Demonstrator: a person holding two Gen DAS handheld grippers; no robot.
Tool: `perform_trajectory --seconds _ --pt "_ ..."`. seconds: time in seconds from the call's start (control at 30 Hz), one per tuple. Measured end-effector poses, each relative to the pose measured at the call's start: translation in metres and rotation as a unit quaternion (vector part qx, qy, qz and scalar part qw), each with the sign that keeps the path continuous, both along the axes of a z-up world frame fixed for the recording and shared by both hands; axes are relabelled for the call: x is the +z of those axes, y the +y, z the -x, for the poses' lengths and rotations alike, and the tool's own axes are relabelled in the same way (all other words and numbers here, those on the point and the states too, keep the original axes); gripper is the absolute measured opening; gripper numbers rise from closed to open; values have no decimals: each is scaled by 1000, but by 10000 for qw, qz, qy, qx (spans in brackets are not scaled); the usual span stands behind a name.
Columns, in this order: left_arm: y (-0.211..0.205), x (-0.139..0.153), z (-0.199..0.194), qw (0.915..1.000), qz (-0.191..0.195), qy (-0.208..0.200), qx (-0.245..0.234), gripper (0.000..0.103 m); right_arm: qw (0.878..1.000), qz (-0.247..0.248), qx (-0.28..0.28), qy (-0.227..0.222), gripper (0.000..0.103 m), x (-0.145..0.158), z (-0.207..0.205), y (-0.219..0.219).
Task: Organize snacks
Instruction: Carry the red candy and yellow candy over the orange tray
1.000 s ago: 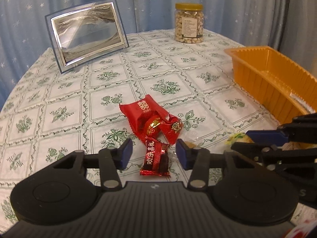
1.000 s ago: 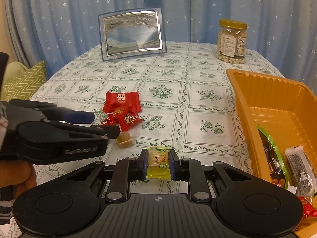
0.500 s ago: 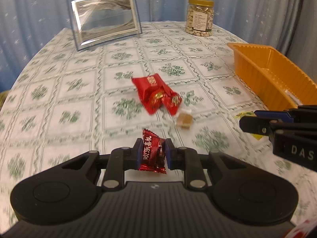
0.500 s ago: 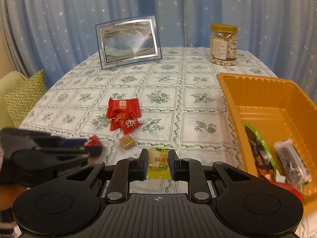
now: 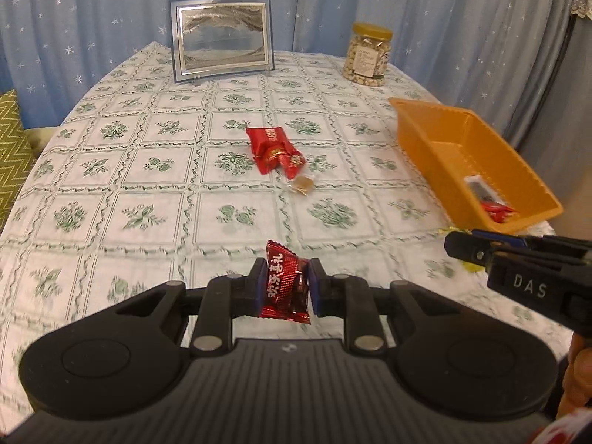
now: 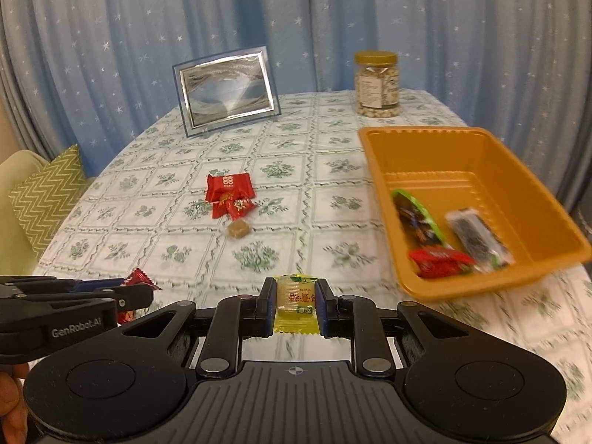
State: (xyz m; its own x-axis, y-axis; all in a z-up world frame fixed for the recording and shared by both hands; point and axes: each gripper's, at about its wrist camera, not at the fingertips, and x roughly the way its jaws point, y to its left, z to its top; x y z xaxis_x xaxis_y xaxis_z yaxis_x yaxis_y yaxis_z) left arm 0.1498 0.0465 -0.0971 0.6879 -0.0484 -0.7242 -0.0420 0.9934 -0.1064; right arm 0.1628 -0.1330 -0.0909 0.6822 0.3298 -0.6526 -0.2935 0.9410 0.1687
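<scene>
Holding one sweet in each hand, we have the left tongs (image 5: 285, 285) clamped on a dark red wrapped candy (image 5: 285, 284), its white lettering facing up, lifted clear of the worktop (image 5: 148, 199). Our right tongs (image 6: 295, 301) are pinched on a yellow wrapped candy (image 6: 296, 303), also off the surface. To the right stands the orange tray (image 6: 373, 155), which holds a green-edged packet (image 6: 416, 218), a clear-wrapped dark bar (image 6: 477, 236) and a red packet (image 6: 440, 261) toward its near end. Mid-worktop lies a small pile of red packets (image 6: 231, 194), and just beside it, on the near side, a small brown sweet in clear wrap (image 6: 238, 228). At the far edge we see a framed sand picture (image 6: 227, 90) standing upright and a jar of nuts with a gold lid (image 6: 377, 83), well apart from each other, before a blue starred curtain (image 6: 111, 37).
</scene>
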Motion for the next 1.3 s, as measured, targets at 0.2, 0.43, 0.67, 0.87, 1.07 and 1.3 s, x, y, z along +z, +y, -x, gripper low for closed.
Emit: perform_trajectory --seconds 0.2,0.43,0.67,0.87,1.07,1.3 --pt "-22 19 27 9998 120 -74 -138 21 9997 68 -214 -29 22 15 26 -18" --pt "-44 37 40 9991 238 -183 -291 21 9991 15 -384 -161 22 32 45 -37" --pt "-62 50 42 9983 217 -294 -445 21 9979 -39 -590 -260 22 43 52 -57" --pt "-79 55 41 9975 218 -304 -601 21 9968 -100 -741 -287 22 46 52 -71" --pt "-95 59 36 9964 250 -330 -742 21 9952 -167 -911 -309 22 49 51 -87" --pt "-116 61 23 9946 296 -364 -921 21 9924 -230 -1162 -319 22 50 46 -110"
